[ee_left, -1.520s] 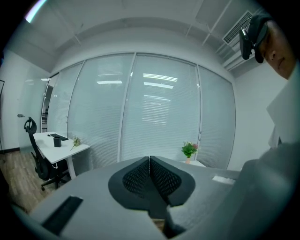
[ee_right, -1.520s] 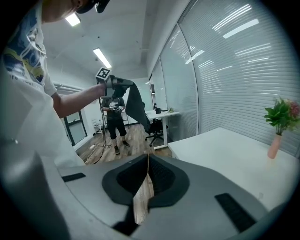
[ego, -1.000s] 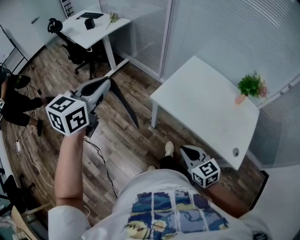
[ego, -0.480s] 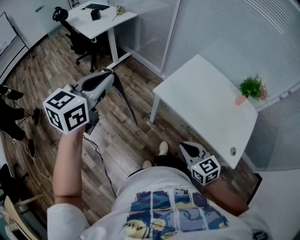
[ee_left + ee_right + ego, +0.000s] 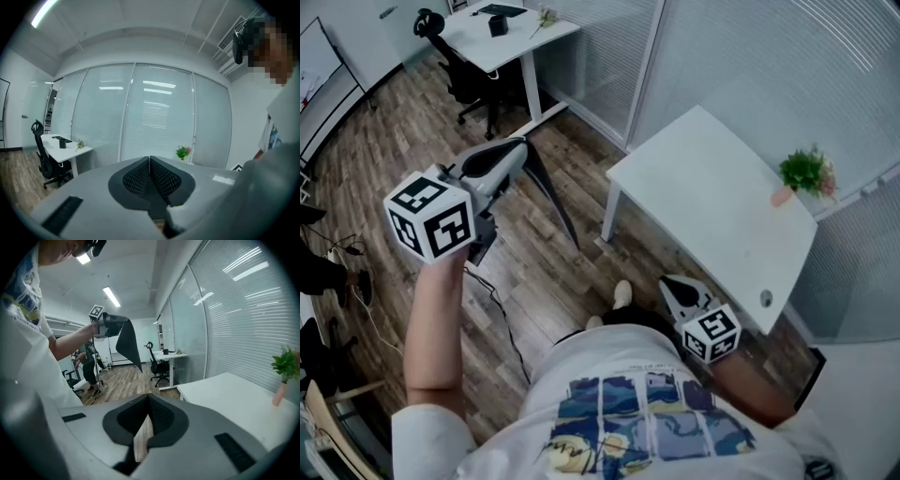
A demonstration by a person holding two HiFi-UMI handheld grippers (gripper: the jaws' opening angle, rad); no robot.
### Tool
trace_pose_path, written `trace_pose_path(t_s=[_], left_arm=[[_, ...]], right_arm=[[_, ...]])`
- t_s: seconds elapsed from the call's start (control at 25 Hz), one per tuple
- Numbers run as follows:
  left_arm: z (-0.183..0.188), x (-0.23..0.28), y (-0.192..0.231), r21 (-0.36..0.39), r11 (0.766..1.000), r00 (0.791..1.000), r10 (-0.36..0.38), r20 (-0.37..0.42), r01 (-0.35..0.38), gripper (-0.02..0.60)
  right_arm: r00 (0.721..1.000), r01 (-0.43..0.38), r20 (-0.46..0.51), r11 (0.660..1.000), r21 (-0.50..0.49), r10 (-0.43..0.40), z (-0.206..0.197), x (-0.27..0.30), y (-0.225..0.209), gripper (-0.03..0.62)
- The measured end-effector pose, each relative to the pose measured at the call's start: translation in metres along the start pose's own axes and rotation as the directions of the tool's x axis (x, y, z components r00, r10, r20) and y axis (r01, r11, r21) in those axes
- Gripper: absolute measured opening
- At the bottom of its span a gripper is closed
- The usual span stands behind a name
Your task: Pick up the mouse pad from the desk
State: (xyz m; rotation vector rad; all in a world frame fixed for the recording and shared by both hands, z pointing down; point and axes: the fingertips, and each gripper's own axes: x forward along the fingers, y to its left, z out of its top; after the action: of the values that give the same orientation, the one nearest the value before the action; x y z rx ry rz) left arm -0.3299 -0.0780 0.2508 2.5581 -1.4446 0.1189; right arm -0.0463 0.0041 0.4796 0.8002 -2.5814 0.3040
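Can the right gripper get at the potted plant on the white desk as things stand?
Probably yes: only bare desk lies between the right gripper and the plant, which stands at the far edge.

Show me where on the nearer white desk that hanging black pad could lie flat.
Nearly the whole top of the near desk is bare. Only one corner, by the glass wall, is taken by the potted plant, and a small cable hole sits by the opposite edge. The mouse pad hangs from the left gripper over the floor.
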Motion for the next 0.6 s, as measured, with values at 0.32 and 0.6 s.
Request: trace_pose_path(t_s=[0.32,0.6], left_arm=[[-0.002,0.002,-0.02,-0.008,1.0,1.0,-0.014,0.003,0.014,0.007],[0.001,0.013,-0.033,-0.001,1.0,1.0,-0.026,-0.002,0.026,0.008]], right_arm=[[0.999,0.032,0.013,0.999,0.027,-0.032,-0.013,-0.022,-0.007,0.0],[0.999,0.032,0.022,0.999,0.032,-0.033,-0.013,-0.025,-0.019,0.0]])
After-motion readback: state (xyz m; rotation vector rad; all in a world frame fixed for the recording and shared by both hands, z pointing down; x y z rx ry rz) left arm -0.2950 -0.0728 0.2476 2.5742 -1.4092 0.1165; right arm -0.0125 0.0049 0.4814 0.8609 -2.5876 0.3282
